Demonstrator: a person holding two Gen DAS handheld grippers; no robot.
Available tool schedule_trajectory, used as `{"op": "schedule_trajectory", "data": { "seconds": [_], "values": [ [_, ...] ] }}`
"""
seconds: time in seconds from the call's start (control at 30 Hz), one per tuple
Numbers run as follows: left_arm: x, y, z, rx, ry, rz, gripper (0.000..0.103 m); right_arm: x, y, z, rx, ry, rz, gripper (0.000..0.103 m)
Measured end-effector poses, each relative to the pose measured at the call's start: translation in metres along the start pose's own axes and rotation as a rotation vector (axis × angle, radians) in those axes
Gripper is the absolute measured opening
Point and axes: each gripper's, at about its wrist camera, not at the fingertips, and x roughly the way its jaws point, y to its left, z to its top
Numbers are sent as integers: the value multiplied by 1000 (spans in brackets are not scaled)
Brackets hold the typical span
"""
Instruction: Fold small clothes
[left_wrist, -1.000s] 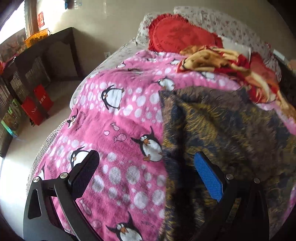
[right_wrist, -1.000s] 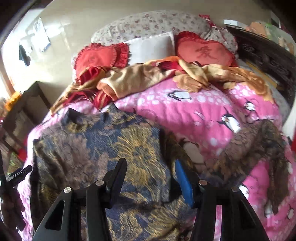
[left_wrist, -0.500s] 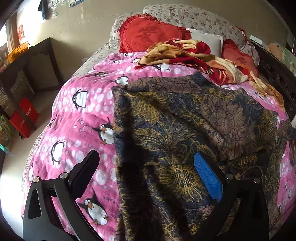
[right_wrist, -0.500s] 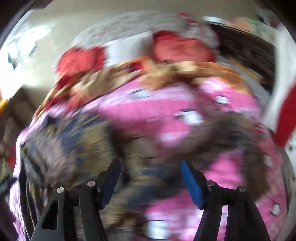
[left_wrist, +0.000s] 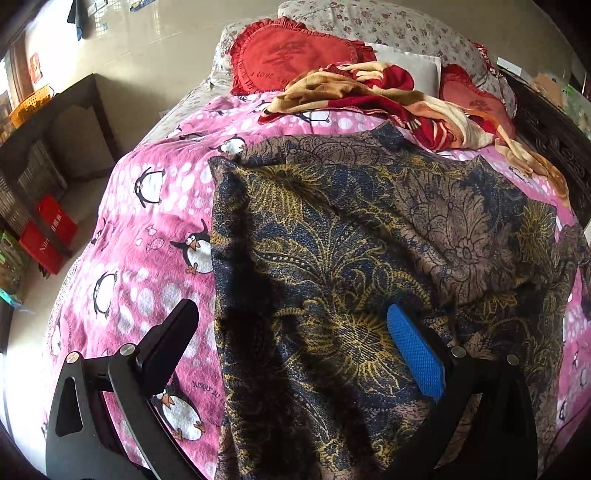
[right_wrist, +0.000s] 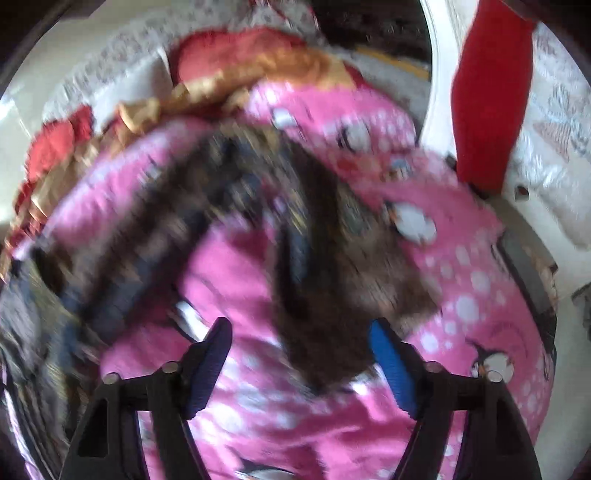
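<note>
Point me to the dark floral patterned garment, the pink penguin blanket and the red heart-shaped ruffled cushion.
dark floral patterned garment (left_wrist: 332, 258), left wrist view, middle of its body
pink penguin blanket (left_wrist: 147, 236), left wrist view, bare left part
red heart-shaped ruffled cushion (left_wrist: 291, 55), left wrist view, centre face

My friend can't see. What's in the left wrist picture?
A dark top with gold and blue flowers lies spread on a pink penguin blanket covering a bed. The open left gripper hovers above the top's left edge; red heart cushions sit behind.

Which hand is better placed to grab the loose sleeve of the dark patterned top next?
Right. The right tool hangs open just over the sleeve lying out on the pink blanket. The left tool is over the top's body, away from that sleeve.
</note>
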Motion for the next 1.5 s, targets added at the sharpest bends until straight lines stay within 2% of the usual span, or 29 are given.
{"op": "schedule_trajectory", "data": {
  "seconds": [0.03, 0.07, 0.17, 0.23, 0.33, 0.4, 0.5, 0.6, 0.67, 0.77, 0.87, 0.93, 1.0, 1.03, 1.1, 1.2, 1.27, 1.3, 1.33, 1.37, 1.4, 1.43, 1.47, 1.5],
  "values": [
    [-2, 0, 0, 5, -6, 4, 103, 3, -2, -3, -28, 17, -4, 11],
    [-3, 0, 0, 7, -9, 8, 103, 3, -5, -6, -68, 24, -44, 5],
    [-6, 1, 0, -2, -11, 7, 103, -25, -10, -9, -185, -78, -214, 6],
    [-9, 1, 1, -16, -12, -4, 103, -58, -14, -9, -246, -192, -367, 6],
    [-13, 1, 1, -29, -17, -20, 103, -119, -18, -8, -344, -434, -635, 6],
    [-16, -2, 1, -30, -19, -29, 103, -152, -19, -8, -370, -557, -736, 6],
    [-22, -5, -1, -28, -26, -43, 103, -190, -22, -9, -341, -671, -752, 6],
    [-26, -9, -3, -13, -27, -47, 103, -209, -25, -18, -279, -704, -678, 6],
    [-28, -9, -3, -5, -29, -44, 103, -219, -20, -21, -235, -726, -577, 6],
    [-34, -4, 0, -15, -45, -43, 103, -224, 7, -17, -260, -748, -493, 6],
    [-39, 8, 2, -50, -61, -46, 103, -230, 58, -4, -336, -795, -381, 6],
    [-42, 17, 2, -70, -68, -46, 103, -232, 102, 6, -409, -821, -270, 6],
    [-43, 27, 3, -86, -77, -31, 103, -233, 155, 12, -490, -839, -142, 6],
    [-43, 33, 3, -90, -80, -17, 103, -231, 186, 14, -535, -833, -48, 6],
    [-41, 43, 2, -104, -78, -4, 103, -223, 237, 10, -610, -810, 82, 6],
    [-36, 59, 2, -133, -69, -8, 103, -197, 324, -12, -742, -748, 247, 6],
    [-34, 68, 3, -158, -62, -19, 103, -166, 378, -38, -789, -660, 371, 6],
    [-33, 71, 3, -165, -63, -26, 103, -151, 396, -48, -808, -605, 411, 6],
    [-32, 72, 4, -168, -65, -31, 103, -130, 418, -59, -838, -516, 441, 13],
    [-32, 73, 5, -166, -65, -33, 103, -98, 440, -73, -872, -378, 449, 18],
    [-32, 72, 6, -158, -65, -36, 103, -81, 449, -80, -883, -289, 453, 26],
    [-31, 71, 7, -146, -65, -41, 103, -66, 452, -85, -878, -214, 473, 26],
    [-29, 68, 8, -128, -63, -46, 103, -59, 448, -89, -853, -180, 501, 27],
    [-28, 64, 10, -114, -64, -51, 103, -59, 439, -88, -825, -179, 509, 35]
  ]
}}
